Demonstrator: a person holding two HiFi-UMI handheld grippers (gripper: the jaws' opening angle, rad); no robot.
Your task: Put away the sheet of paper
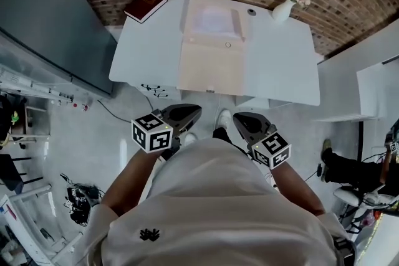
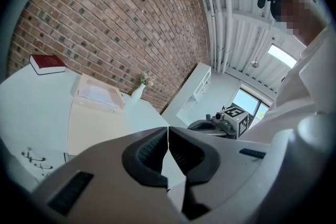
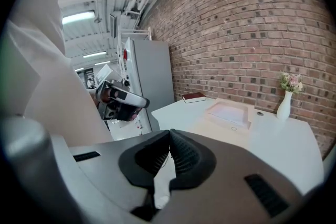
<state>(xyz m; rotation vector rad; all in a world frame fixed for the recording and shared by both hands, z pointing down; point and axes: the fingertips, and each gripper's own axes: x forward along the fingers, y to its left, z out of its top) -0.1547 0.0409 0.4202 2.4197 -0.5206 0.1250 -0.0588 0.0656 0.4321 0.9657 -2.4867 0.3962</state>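
The person is standing back from the tabletop (image 1: 280, 65), holding the left gripper (image 1: 187, 114) and the right gripper (image 1: 244, 121) low at centre frame, each with its jaws closed on nothing. The sheet of paper (image 1: 214, 20) is lying, it seems, in the far half of the open folder (image 1: 211, 68) at top centre. By my reckoning, closing the folder is not yet done.
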